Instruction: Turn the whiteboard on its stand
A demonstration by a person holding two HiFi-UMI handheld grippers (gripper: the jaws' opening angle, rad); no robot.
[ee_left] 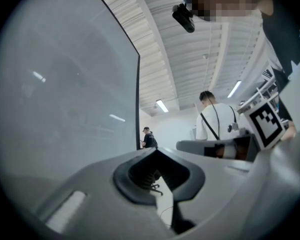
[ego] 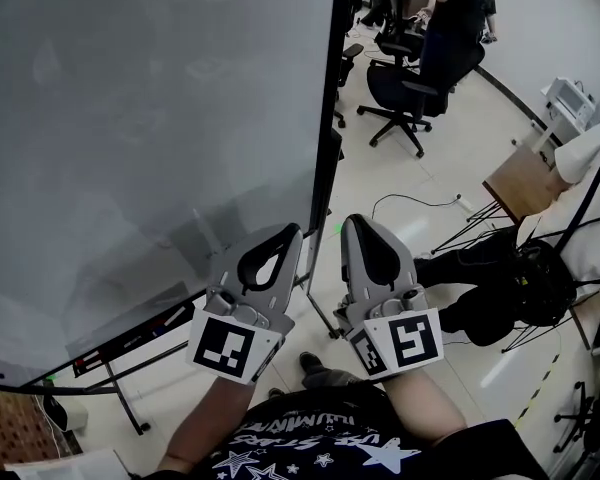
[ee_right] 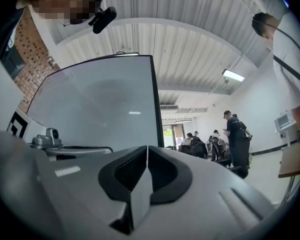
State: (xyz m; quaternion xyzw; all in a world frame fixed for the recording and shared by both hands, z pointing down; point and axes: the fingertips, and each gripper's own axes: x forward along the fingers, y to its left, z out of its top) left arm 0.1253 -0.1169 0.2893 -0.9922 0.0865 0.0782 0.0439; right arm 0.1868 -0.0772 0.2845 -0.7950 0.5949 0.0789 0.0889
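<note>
A dark T-shirt printed with white stars (ego: 350, 448) lies nearest the head camera at 6 o'clock. Its white lettering is too cut off to read. Two bare forearms reach up from it to the grippers.

The left gripper (ego: 291, 231) and the right gripper (ego: 351, 222) sit side by side near the centre. Each carries a cube with square black-and-white markers; these are patterns, not words. The left gripper view shows its grey jaws meeting at the tips with nothing between them. The right gripper view shows its jaws pressed together along their length, also holding nothing.

The large pale-grey whiteboard with a thin black frame (ego: 150, 118) fills the head view from 8 to 12 o'clock. Its upright right edge runs down to just above the left gripper's tip. I cannot tell whether they touch. Below it at 7 o'clock are a black metal stand leg (ego: 128, 408) and a black pen tray (ego: 130, 340), whose small label is unreadable.

Only the head view shows the floor, with a black office chair (ego: 405, 88) at 1 o'clock. Only the left gripper view shows a person in a white shirt (ee_left: 215, 119) at 3 o'clock. Only the right gripper view shows a red brick wall (ee_right: 30, 69) at 10 o'clock and seated people (ee_right: 197, 143) at 3 o'clock.
</note>
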